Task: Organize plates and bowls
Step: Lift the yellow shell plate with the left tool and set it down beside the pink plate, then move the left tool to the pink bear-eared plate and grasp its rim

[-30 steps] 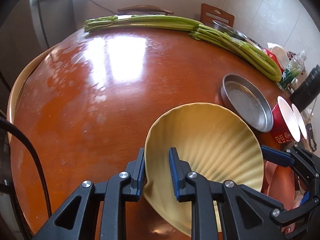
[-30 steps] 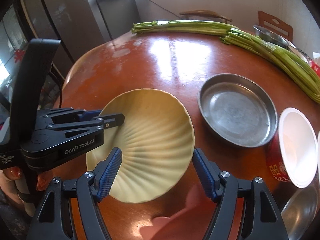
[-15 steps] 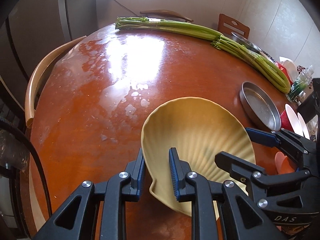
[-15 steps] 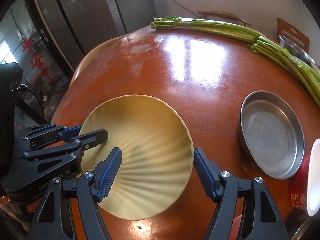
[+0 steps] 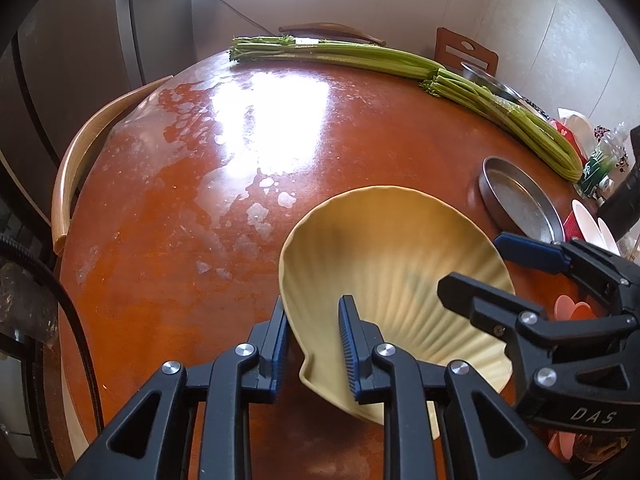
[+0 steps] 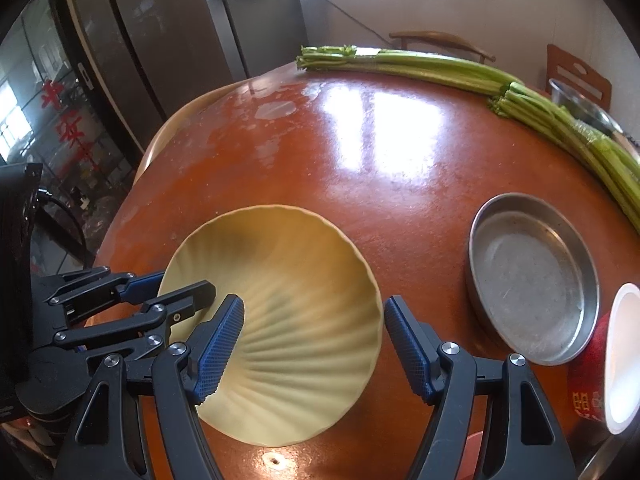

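A pale yellow shell-shaped plate hangs tilted over the red-brown round table. My left gripper is shut on the plate's near left rim, one blue pad outside it and one inside. The right wrist view shows this left gripper coming in from the left. My right gripper stands open around the plate's right side. One of its fingers hovers over the ribbed inside, while the other sits just outside the right rim. From the left wrist view, the right gripper reaches in from the right.
A round metal pan lies to the plate's right, with a red paper cup beside it. Long celery bundles run along the table's far edge. A curved wooden chair back hugs the left edge. Pink items lie lower right.
Both grippers and the yellow plate have moved left together, away from the metal pan, which now sits farther right in both views. Neither grip has changed.
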